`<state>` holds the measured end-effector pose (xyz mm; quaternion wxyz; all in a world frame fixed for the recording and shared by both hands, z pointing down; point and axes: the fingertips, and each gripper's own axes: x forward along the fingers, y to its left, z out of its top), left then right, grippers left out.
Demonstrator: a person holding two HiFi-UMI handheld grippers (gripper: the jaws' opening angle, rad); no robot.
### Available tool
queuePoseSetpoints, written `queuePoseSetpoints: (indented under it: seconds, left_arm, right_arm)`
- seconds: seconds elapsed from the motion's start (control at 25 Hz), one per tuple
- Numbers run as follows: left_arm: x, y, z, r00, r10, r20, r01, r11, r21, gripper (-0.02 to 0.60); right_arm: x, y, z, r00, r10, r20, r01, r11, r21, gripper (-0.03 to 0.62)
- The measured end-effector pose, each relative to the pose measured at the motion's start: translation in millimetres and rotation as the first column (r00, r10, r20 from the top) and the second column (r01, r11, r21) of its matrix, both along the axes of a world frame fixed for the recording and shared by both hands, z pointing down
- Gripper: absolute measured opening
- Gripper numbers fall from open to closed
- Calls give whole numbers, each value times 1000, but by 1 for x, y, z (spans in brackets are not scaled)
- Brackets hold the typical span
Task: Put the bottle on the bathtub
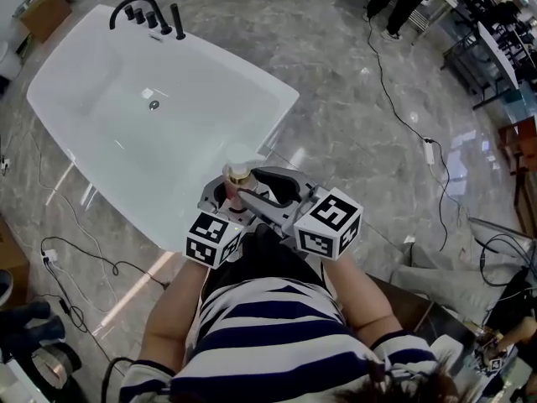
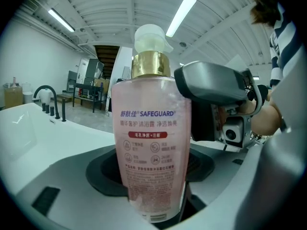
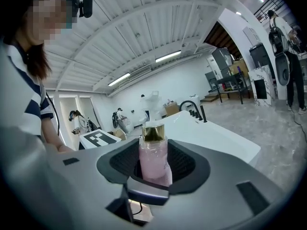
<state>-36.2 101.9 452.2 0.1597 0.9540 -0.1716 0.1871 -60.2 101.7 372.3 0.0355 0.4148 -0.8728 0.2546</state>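
Observation:
A clear pink bottle with a gold collar and a white pump stands upright in my left gripper, which is shut on its lower body. It fills the left gripper view, just above the near corner of the white bathtub. My right gripper faces it from the other side. In the right gripper view the bottle stands between that gripper's wide jaws, and the pads show no press on it. The person's striped shirt fills the bottom of the head view.
Black taps stand at the tub's far end, also seen as taps in the right gripper view. Cables and a power strip lie on the marble floor. A cardboard box sits at the back left, and a person stands at the back right.

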Motion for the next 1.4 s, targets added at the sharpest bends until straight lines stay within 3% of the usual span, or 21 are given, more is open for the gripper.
queuePoseSetpoints:
  seconds: [0.56,0.92,1.4]
  left_arm:
    - [68,-50,-4,990,-139,33,138,990,39,311]
    - [64,-90,5,984,-176,38,175,984,34,311]
    - [55,-158,13,990,-140,24,140,990,18,311]
  right_arm:
    - [72,-44,-4,990,-138,20,138,990,15,196]
    - [68,-83,7,986,-167,25,167,986,-7,196]
    - [58,-153,16,990,-139,8,139,990,-37,196]
